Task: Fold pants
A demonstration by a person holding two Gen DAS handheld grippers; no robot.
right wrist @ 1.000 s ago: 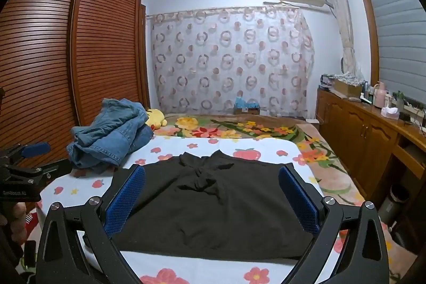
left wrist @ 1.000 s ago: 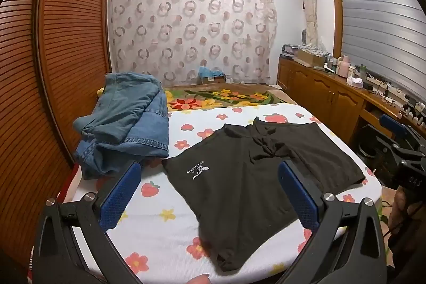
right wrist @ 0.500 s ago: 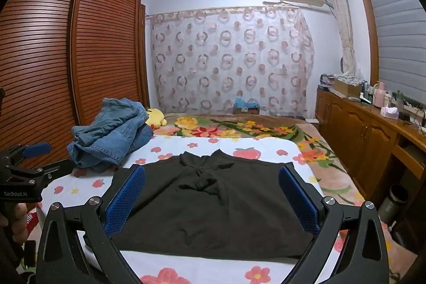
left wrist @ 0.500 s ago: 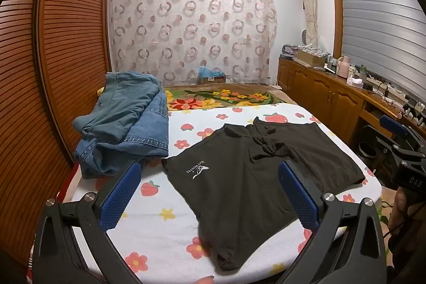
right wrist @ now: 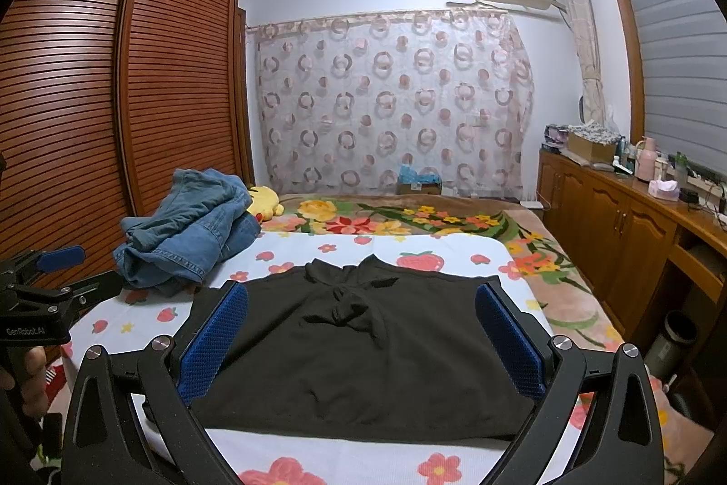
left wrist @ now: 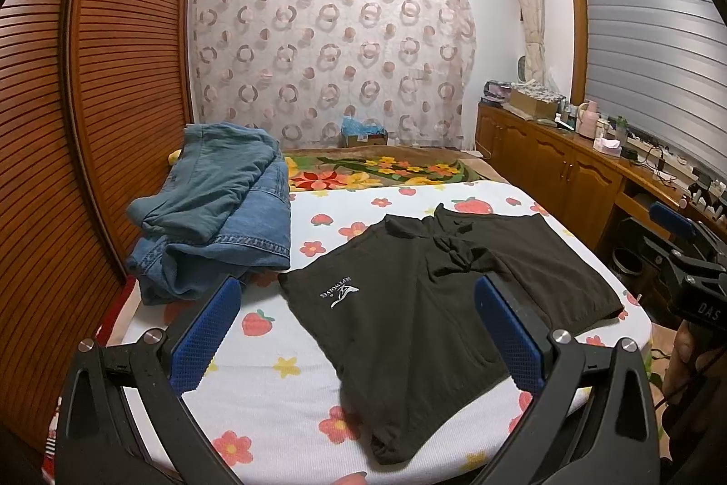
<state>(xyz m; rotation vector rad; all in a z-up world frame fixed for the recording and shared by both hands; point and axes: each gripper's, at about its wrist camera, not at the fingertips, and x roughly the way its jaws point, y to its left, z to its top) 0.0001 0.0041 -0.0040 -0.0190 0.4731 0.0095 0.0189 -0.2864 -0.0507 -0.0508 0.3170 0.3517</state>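
Showing: black shorts (left wrist: pixel 436 303) spread flat on the bed (left wrist: pixel 272 407), along its near edge and toward the near right corner, not yet folded.
Waistband: tied drawstring (right wrist: pixel 350 303) faces the far edge; a white logo (left wrist: pixel 338 292) marks the left leg.
Left tool (left wrist: pixel 359 330): spread wide, holding nothing, hovering above the near edge, clear of the cloth.
Right tool (right wrist: pixel 361 337): likewise spread wide and empty, hovering over the right half of the shorts; contact seems absent, though the fisheye makes height hard to judge.
Step in hand: approach for the first fold, by my reading.
Doing it well: pinch one side at waistband and hem together, taking both layers; lift only enough to clear; carry it across so the legs stack, edges aligned; smooth the bunched drawstring first.
Risk: dragging fabric off the near edge.
Bystander: denim pile (left wrist: pixel 213 212) at the left edge, just beside the shorts' left corner.
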